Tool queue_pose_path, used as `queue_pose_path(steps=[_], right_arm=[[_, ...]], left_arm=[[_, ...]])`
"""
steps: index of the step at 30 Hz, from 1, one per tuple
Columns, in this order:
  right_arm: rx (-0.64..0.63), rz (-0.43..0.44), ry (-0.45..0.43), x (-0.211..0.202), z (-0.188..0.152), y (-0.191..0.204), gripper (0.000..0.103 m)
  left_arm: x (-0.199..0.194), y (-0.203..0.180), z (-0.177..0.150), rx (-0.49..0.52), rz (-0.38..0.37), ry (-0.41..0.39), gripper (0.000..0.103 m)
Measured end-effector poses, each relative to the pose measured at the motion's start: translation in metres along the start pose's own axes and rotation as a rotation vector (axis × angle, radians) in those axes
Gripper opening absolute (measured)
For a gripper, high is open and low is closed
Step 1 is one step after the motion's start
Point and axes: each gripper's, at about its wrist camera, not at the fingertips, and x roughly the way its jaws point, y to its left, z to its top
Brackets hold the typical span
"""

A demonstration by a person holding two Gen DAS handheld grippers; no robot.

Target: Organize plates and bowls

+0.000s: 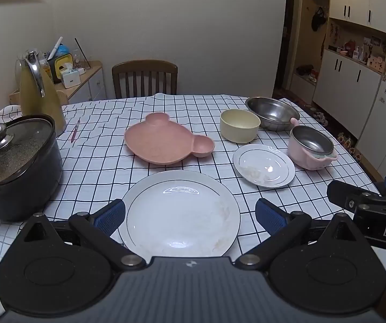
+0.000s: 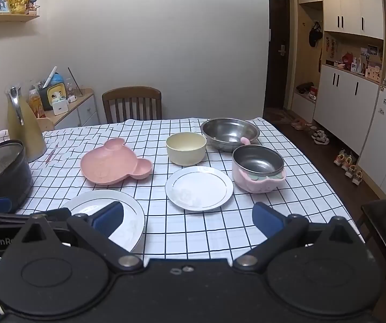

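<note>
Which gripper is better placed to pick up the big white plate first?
Left. The left gripper is open with the big white plate centred between its jaws. The right gripper is also open but faces bare tablecloth; the plate lies off to its left.

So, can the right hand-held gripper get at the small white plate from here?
Probably yes. The right hand-held gripper is open, and only bare checked tablecloth lies between it and the small white plate. The pink-cased bowl stands apart to the right.

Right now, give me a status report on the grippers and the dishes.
Left gripper open, over big white plate. Right gripper open, empty. Small plate, pink plate, three bowls unstacked. Nothing blocking.
</note>
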Motion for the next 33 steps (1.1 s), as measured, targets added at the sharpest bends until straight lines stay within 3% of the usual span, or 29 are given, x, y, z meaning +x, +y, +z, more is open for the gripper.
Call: queue_pose_path(steps=[8,16,33], right_arm=[[-0.004,-0.017,0.002,-0.002,0.001,0.000,0.102],[-0.004,-0.026,0.000,-0.002,0.000,0.001,0.102],[0.007,-0.022,0.013,0.004,0.001,0.002,0.102]], left_arm=[[-0.001,0.007,0.000,-0.052,-0.041,0.016,0.103],[-0.003,0.009,0.000,-0.063,-0.047,-0.017,0.103],[0.004,0.013,0.000,-0.067,-0.047,0.007,0.103]])
